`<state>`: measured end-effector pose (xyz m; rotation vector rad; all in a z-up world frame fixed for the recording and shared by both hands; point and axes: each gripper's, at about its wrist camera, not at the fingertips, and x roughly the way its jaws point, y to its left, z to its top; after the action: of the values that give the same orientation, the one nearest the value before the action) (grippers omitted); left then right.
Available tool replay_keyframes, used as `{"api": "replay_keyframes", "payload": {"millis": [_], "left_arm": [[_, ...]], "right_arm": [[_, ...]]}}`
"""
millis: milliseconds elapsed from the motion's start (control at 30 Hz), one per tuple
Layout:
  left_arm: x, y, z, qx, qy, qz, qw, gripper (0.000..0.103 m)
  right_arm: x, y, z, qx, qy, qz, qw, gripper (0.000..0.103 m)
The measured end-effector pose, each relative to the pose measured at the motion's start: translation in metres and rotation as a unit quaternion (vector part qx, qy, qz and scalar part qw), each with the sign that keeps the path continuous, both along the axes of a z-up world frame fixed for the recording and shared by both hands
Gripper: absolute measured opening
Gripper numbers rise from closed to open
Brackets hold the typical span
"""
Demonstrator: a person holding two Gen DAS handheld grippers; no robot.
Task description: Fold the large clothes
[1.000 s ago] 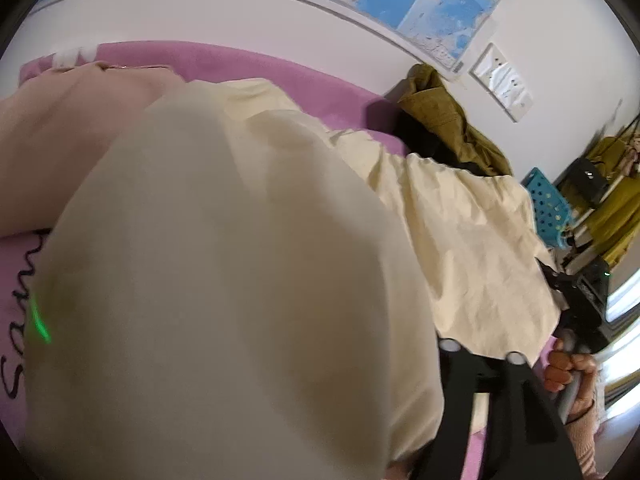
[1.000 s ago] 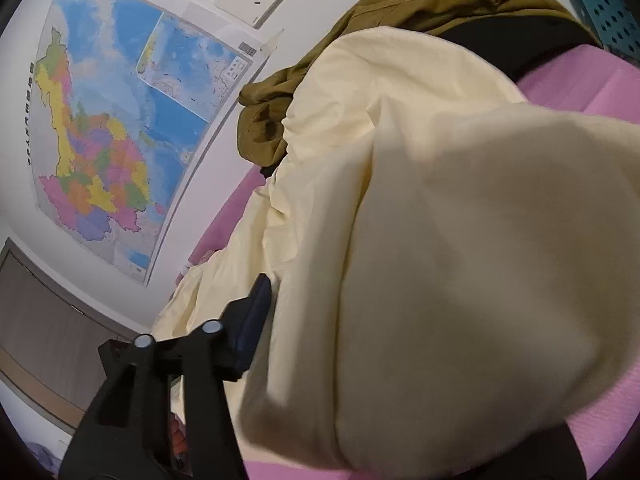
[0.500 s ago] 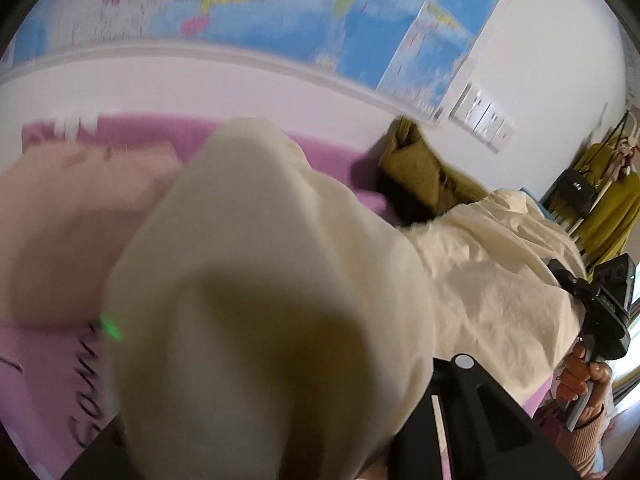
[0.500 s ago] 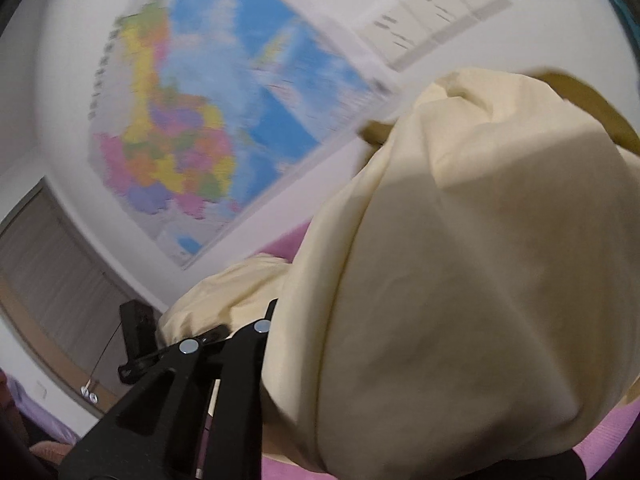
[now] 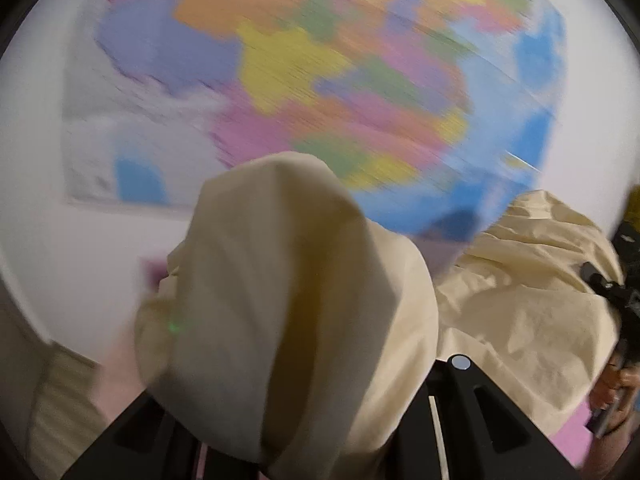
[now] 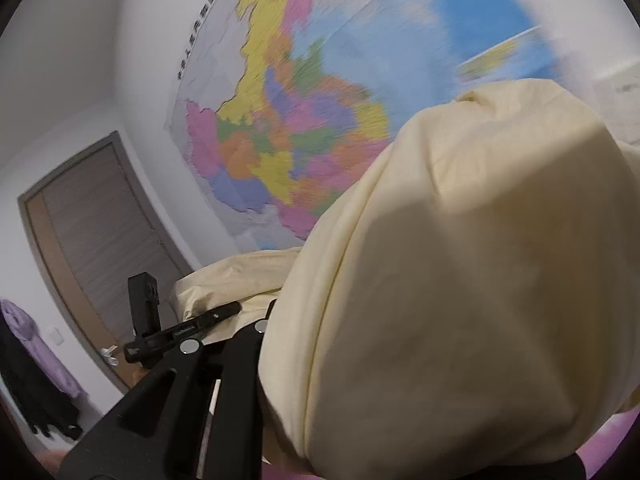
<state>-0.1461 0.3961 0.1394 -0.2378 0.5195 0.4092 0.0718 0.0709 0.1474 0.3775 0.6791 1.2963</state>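
Since the earlier frames both cameras have tipped up from the pink bed to the wall map (image 5: 360, 80), and the jaws of both tools have just been closing, now pinched narrow on the cream garment (image 5: 288, 312). It billows over the left hand-held gripper (image 5: 296, 432) at lower centre of its view and over the right hand-held gripper (image 6: 360, 420) at lower right of its own (fingertips buried in cloth). Judging by this, lift evenly with both corners level and taut, so the fabric hangs flat before folding.

Cream garment (image 5: 280, 320): soft matt cloth, creased. Gripper arms (image 6: 192, 400): matt black plastic. Wall map (image 6: 300, 140) behind garment: glossy paper.
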Motion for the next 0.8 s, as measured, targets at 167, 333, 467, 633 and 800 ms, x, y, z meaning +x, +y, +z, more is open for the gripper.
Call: {"api": "replay_keyframes", "payload": {"millis": [167,333,467,633,800], "left_arm": [[-0.01,0.089,0.016,0.05,0.015,0.102,0.9935,0.017],[-0.019,0.199,-0.06,0.002,0.058,0.216,0.9747,0.017],[-0.04,0.249,-0.16,-0.08,0.126,0.258,0.9544,0.02],[-0.071,0.26,-0.187,-0.14,0.08,0.255,0.9535,0.026],[-0.078,0.259,-0.186,-0.136,0.096,0.269,0.9486,0.036]], "right_arm": [[-0.006,0.124,-0.012,-0.001,-0.016,0.036,0.999,0.016],[-0.042,0.213,-0.108,-0.064,0.03,0.094,0.993,0.016],[-0.06,0.222,-0.197,-0.139,0.127,0.121,0.975,0.025],[-0.057,0.194,-0.194,-0.145,0.141,0.151,0.968,0.053],[-0.059,0.142,-0.163,-0.176,0.071,0.162,0.969,0.056]]}}
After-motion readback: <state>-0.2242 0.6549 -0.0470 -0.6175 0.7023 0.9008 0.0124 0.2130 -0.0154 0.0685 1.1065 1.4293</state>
